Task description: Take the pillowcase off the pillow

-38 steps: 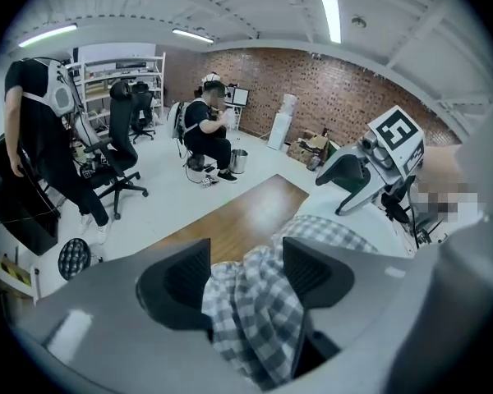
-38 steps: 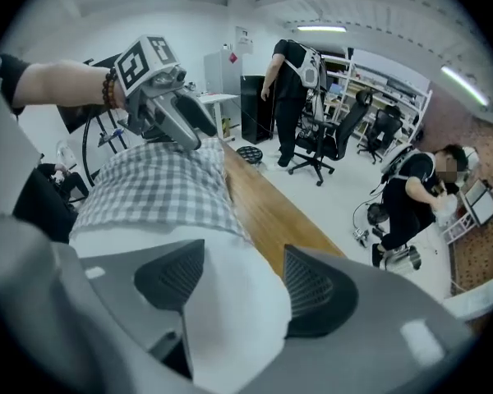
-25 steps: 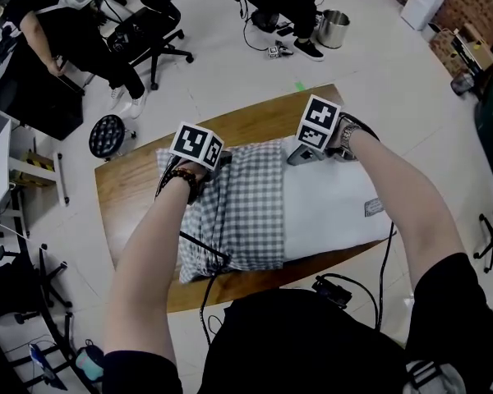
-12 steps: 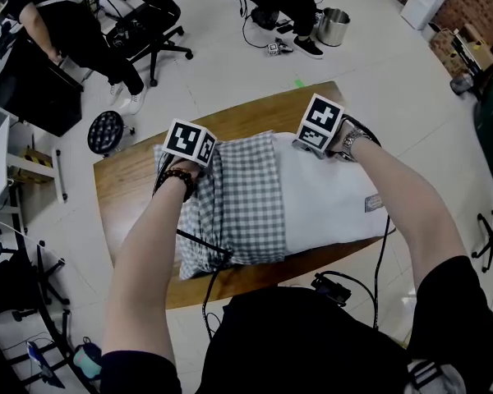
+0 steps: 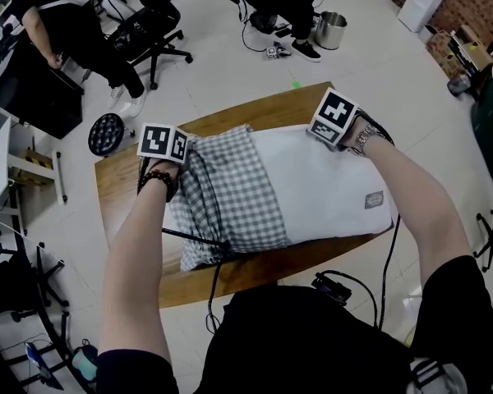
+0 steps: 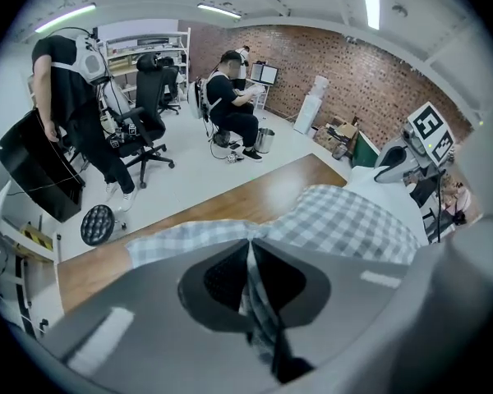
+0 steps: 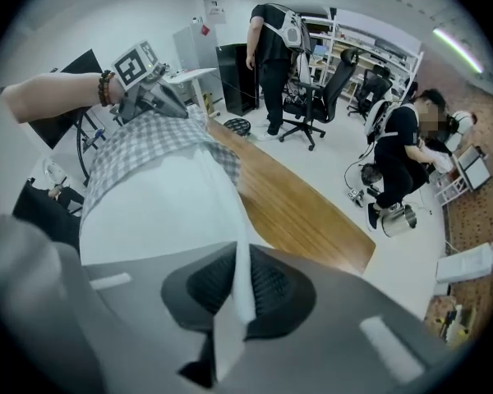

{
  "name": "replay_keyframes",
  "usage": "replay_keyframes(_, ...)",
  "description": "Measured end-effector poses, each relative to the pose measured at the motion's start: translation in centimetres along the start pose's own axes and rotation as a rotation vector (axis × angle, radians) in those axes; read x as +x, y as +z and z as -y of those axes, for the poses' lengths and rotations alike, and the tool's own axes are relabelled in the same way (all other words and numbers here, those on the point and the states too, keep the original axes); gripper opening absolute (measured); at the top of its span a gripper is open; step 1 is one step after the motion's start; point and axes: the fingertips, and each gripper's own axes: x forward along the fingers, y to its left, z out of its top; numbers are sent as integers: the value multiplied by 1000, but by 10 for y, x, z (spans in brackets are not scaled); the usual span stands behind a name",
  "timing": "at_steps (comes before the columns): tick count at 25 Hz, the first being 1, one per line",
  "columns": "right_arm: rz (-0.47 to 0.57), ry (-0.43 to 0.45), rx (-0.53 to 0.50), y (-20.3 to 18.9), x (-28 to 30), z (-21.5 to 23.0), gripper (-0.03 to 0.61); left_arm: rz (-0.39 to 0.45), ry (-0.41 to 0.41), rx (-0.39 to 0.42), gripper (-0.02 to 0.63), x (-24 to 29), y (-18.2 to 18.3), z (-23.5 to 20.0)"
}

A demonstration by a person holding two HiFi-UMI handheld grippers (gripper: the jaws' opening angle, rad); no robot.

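Observation:
A white pillow (image 5: pixel 329 187) lies on the wooden table (image 5: pixel 119 195), its left part still inside a grey-checked pillowcase (image 5: pixel 230 195). My left gripper (image 5: pixel 181 150) is shut on the pillowcase's far left edge; checked cloth (image 6: pixel 345 224) is pinched between the pads of this gripper (image 6: pixel 248 261). My right gripper (image 5: pixel 319 134) is shut on the pillow's far right corner, with a fold of the white pillow (image 7: pixel 164 203) clamped in its jaws (image 7: pixel 237 281). From the right gripper view, the pillowcase (image 7: pixel 144 142) and left gripper (image 7: pixel 160 97) lie beyond the pillow.
A black cable (image 5: pixel 218 273) runs over the pillowcase and hangs off the table's near edge. A black stool (image 5: pixel 107 134), office chairs (image 5: pixel 148 27) and people stand on the floor beyond the table. A metal bucket (image 5: pixel 331 27) sits far back.
My left gripper has pulled the checked pillowcase leftward, bunching it and baring more white pillow. My right gripper has shifted right and away with the pillow's corner.

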Motion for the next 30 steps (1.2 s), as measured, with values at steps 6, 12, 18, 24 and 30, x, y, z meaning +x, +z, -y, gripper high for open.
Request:
replay_keyframes(6,-20,-30,19,-12,-4,10,17,9,32,-49,12,-20,-15,-26)
replay_keyframes(12,-30,-52,26,-10,6,8,17,12,53,-68,11,-25,-31,-45)
replay_keyframes(18,-27,-55,7,-9,14,4,23,30,50,-45,11,-24,-29,-34)
replay_keyframes(24,53,-59,5,-2,15,-4,132,64,32,7,51,-24,-31,-15)
replay_keyframes(30,158,-128,-28,12,-6,-18,202,142,52,5,137,-40,-37,-7)
